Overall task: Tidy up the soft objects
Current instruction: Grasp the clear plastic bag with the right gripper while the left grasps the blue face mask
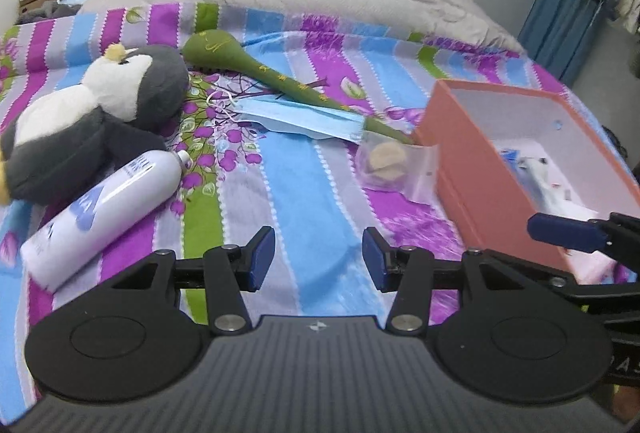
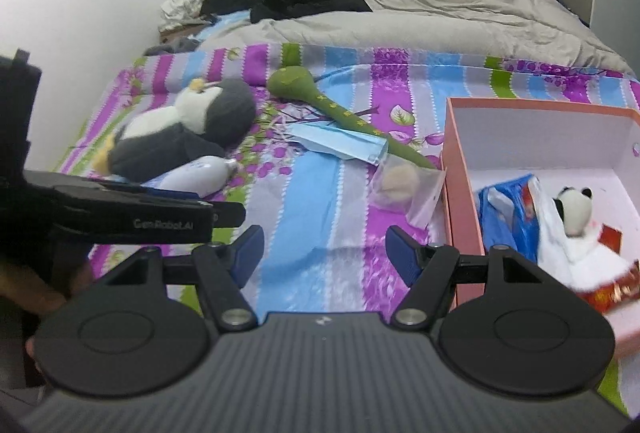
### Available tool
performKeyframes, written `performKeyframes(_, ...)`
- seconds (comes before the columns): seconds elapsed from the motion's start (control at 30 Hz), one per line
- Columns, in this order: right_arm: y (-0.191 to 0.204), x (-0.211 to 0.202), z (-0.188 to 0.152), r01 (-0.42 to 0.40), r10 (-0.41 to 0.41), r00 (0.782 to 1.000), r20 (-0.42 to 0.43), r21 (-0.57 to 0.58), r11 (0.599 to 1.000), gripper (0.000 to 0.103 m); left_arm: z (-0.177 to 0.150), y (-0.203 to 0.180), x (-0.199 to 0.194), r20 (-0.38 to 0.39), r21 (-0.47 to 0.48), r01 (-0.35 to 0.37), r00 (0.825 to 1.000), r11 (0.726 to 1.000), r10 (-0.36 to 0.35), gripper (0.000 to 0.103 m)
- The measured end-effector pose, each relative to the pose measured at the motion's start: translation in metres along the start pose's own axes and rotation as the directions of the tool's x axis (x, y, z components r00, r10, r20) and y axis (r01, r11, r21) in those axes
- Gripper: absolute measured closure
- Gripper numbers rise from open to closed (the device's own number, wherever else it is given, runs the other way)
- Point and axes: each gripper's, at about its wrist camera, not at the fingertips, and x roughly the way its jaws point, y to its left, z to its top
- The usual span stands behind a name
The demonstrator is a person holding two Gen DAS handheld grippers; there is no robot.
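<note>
Your plush penguin [image 1: 92,113] is grey and white with a small yellow tuft at the head and a bit of yellow at the foot. It lies on its back on the striped bedsheet [image 1: 296,193], far and to the left of your left claw [image 1: 319,260]. Its long axis runs from near-left to far-right, head at the far end.

Touching its near side is a white spray bottle [image 1: 100,209] on its side, nozzle pointing far-right.

The green plush stick [image 1: 280,77] has a rounded head and yellow stars along its shaft. It lies ahead of both claws, head far-left, thin tail near-right, ending at the corner of the pink box [image 1: 452,169]. A blue face mask [image 1: 300,117] lies across its near side, and a clear bag holding a beige puff [image 1: 388,161] sits just beside the box's left wall.

Inside the box, in the right wrist view, a small panda plush [image 2: 576,209] sits upright on white and blue bags [image 2: 508,217].

Your left claw hangs partly open over the sheet with nothing between its fingers. Your right claw [image 2: 325,257] is a little wider, also holding nothing, its right finger near the box's left wall.
</note>
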Motion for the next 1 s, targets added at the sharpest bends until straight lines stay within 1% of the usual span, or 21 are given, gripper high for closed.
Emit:
performKeyframes(0.07,-0.001,0.02,0.005,0.017,-0.017,1.0,-0.012,-0.011,1.0,0.034,0.01,0.007,0.021,-0.012,0.013,-0.007,1.0,1.0,0.007,0.048)
performKeyframes(0.2,-0.004,0.055,0.01,0.038,-0.039,0.999,-0.025,-0.035,0.999,0.034,0.027,0.021,0.063,-0.038,0.053,-0.018,0.999,0.998,0.02,0.044)
performKeyframes(0.3,-0.005,0.083,0.012,0.062,-0.064,0.997,-0.036,-0.055,0.997,0.034,0.041,0.029,0.094,-0.05,0.111,-0.03,0.998,0.993,0.036,0.042)
performKeyframes(0.37,-0.006,0.102,0.012,0.084,-0.087,0.995,-0.044,-0.065,0.994,0.034,0.05,0.033,0.113,-0.068,0.139,-0.02,0.997,0.99,0.029,0.041)
performKeyframes(0.47,-0.008,0.126,0.011,0.123,-0.128,0.99,-0.051,-0.092,0.988,0.034,0.063,0.037,0.135,-0.067,0.189,-0.003,0.998,0.982,0.016,0.036)
performKeyframes(0.53,-0.01,0.138,0.012,0.148,-0.153,0.987,-0.046,-0.105,0.983,0.034,0.072,0.035,0.15,-0.061,0.232,-0.01,0.998,0.973,0.025,0.036)
performKeyframes(0.63,-0.014,0.158,0.012,0.203,-0.21,0.977,-0.033,-0.149,0.968,0.034,0.087,0.03,0.172,-0.058,0.31,-0.008,0.998,0.951,0.027,0.035)
performKeyframes(0.7,-0.016,0.17,0.013,0.23,-0.238,0.971,-0.024,-0.173,0.958,0.034,0.095,0.024,0.187,-0.048,0.37,-0.008,0.998,0.929,0.027,0.029)
performKeyframes(0.77,-0.018,0.184,0.012,0.252,-0.263,0.964,-0.027,-0.208,0.945,0.034,0.101,0.019,0.2,-0.027,0.415,-0.027,0.999,0.909,0.042,0.026)
performKeyframes(0.9,-0.021,0.203,0.009,0.257,-0.273,0.961,-0.038,-0.237,0.937,0.033,0.111,0.013,0.229,-0.027,0.485,-0.021,0.999,0.875,0.039,0.026)
performKeyframes(1.0,-0.021,0.214,0.005,0.26,-0.282,0.958,-0.049,-0.261,0.93,0.032,0.113,0.01,0.252,-0.045,0.544,-0.015,0.998,0.839,0.047,0.025)
